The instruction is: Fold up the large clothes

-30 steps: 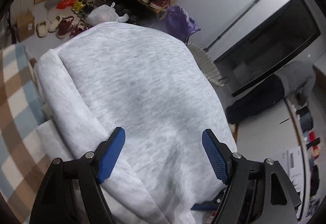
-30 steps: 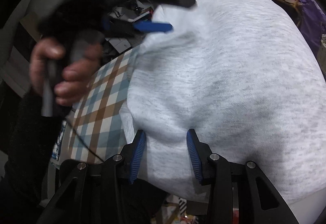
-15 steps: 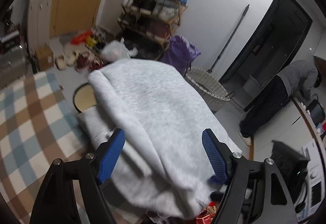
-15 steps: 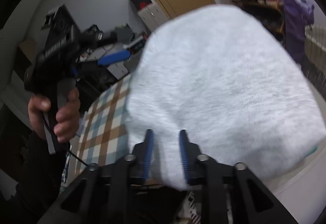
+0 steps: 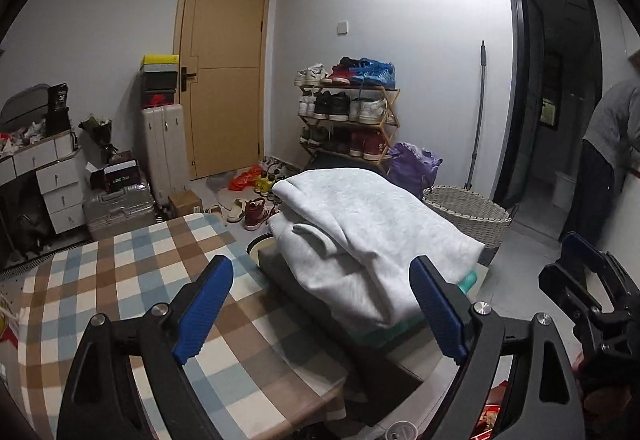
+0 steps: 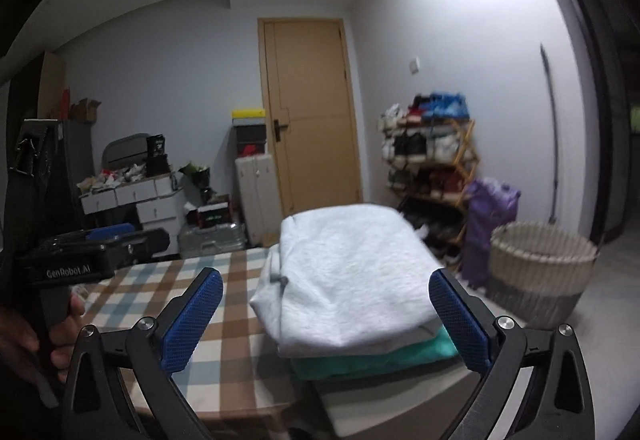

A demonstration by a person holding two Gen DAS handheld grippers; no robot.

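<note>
Both grippers, left gripper (image 5: 320,310) and right gripper (image 6: 326,318), gape wide, holding nothing.

Garments under the grey sweatshirt (image 6: 352,280) mostly hidden; right-edge person (image 5: 608,160) cut off.

Pale grey sweatshirt (image 6: 352,276) — teal garment (image 6: 372,360) beneath — brown-blue checked tablecloth (image 5: 120,280)

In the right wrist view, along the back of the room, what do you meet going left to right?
White drawer unit → cream suitcase → yellow door → shoe rack → purple bag → wicker basket. The folded grey garment sits in front, on the stack.
</note>
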